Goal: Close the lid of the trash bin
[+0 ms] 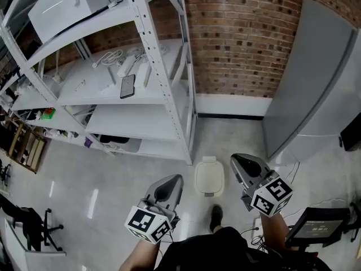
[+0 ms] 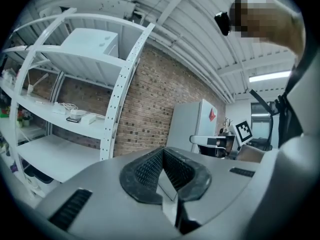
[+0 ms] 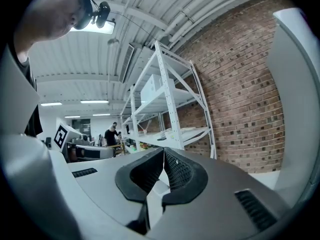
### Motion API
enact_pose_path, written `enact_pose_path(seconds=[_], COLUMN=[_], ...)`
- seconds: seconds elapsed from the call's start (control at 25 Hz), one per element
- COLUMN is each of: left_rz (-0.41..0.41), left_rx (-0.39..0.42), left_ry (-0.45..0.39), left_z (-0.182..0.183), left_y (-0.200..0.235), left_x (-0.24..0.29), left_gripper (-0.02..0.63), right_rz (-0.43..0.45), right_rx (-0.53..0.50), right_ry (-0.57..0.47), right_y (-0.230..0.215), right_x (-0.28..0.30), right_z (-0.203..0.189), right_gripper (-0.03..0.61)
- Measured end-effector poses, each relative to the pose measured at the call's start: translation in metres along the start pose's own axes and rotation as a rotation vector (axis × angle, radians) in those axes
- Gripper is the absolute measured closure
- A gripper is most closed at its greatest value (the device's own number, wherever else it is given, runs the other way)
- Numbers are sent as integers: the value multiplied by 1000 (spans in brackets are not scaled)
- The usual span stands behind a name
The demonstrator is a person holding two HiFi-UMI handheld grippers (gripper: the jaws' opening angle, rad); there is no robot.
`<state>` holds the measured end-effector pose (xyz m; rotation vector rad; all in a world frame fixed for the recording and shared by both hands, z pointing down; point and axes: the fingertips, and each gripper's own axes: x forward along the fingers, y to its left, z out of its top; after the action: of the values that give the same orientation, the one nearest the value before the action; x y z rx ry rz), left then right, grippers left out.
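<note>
Brick wall (image 1: pixel 242 33): behind the trash bin, running the full width of the room.
Shelving rack (image 1: pixel 163 89): white, to the left of the trash bin and behind it; cables and a dark phone (image 1: pixel 128 86) are carried on a middle shelf.
Grey cabinet (image 1: pixel 316 78): tall, to the right of the trash bin and standing close to it.
Floor (image 1: pixel 113 174): pale and glossy; the trash bin is borne on it.
Trash bin (image 1: pixel 209 176): small, cream, in the gap between rack and cabinet. It is seen from straight above, hinge side toward the wall, a pedal (image 1: pixel 208 193) on the near side. The lid appears to lie flat, though whether it is fully seated cannot be settled from this angle.
Left tongs (image 1: pixel 174 183): held near the trash bin's left side, raised well above it. They are clenched on nothing, the ribbed pads (image 2: pixel 150 169) pressed together.
Right tongs (image 1: pixel 241 161): held near the trash bin's right side, likewise raised, clenched and empty.
Shoe (image 1: pixel 216 217): dark, just in front of the trash bin, near the pedal.
Hazard: the bin is judged light and the floor slick, so it could be slid or tipped by an off-centre push.
Hazard: the lid could be raised again if the pedal were pressed by the shoe.
</note>
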<state>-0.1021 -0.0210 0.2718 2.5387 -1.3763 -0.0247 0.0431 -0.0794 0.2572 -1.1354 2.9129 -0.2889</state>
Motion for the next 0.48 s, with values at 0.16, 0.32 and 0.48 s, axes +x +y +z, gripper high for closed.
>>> enact_pose_path(seconds=[0.16,0.32,0.48], left_rz=[-17,-50,-82], left_rx=[-7,-25,-60], left_ry=[-30,-51,-47], left_z=[-8,-11,-17], left_y=[-2,-8,-23], left_x=[-59,-119,-168], left_gripper=[624,624,626], right_rz=[-40,-83,-127], right_rx=[0,12,4], right_ry=[-7,-3,-13], right_y=[52,108,159], right_x=[-20,-44,-78], right_z=[-8,-21,-25], right_gripper=[569,569,569])
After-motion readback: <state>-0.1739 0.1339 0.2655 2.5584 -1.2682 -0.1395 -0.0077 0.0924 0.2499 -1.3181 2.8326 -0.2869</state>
